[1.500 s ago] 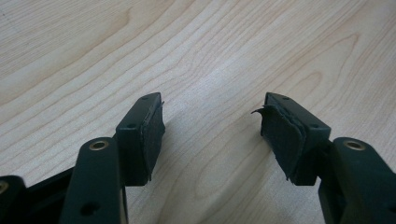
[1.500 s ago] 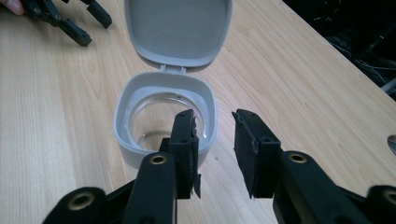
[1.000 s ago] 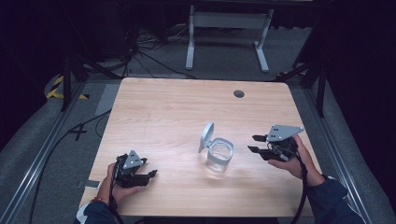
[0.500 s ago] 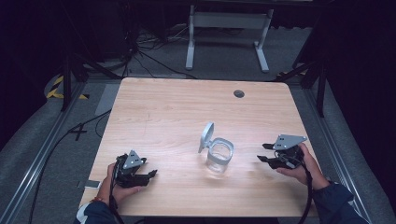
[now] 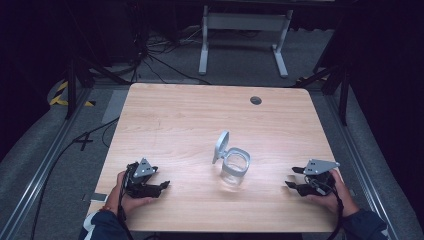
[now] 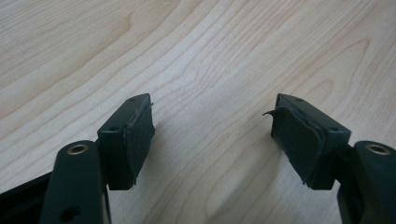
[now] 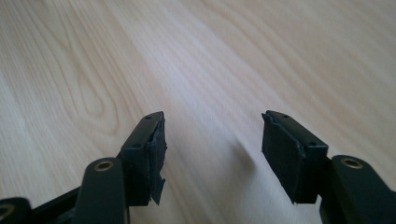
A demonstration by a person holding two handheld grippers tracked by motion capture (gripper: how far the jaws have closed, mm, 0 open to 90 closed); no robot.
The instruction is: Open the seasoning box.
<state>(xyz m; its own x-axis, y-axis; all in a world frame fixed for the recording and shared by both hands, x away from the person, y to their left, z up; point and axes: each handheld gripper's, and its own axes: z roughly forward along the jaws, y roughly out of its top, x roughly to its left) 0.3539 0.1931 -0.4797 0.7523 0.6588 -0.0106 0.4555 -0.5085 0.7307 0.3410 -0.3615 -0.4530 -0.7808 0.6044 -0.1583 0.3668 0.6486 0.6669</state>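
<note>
At a wooden counter (image 5: 190, 115), we rest both hands on the near edge with a clear glass jar (image 5: 235, 168) standing between them, right of centre, its grey hinged lid (image 5: 221, 145) tipped up on the far-left side. The left tongs (image 5: 162, 186) lie near the front left corner, jaws apart with nothing between them, having just been opening a little. The right tongs (image 5: 291, 179) sit near the front right corner, likewise apart and empty, having just been opening wider. In the left gripper view the worn pads (image 6: 140, 135) frame bare wood grain, and the right gripper view shows the same beyond its pads (image 7: 280, 149).

The jar looks finished with and both hands appear to be settling. To do this well, we judge that the tongs should stay low and clear of the jar, well apart from its raised lid, so nothing gets knocked.

Whether the jar holds anything is hard to tell through the glass. The hinge itself is too small to make out. Our forearms are cut off by the near edge of the high view.
</note>
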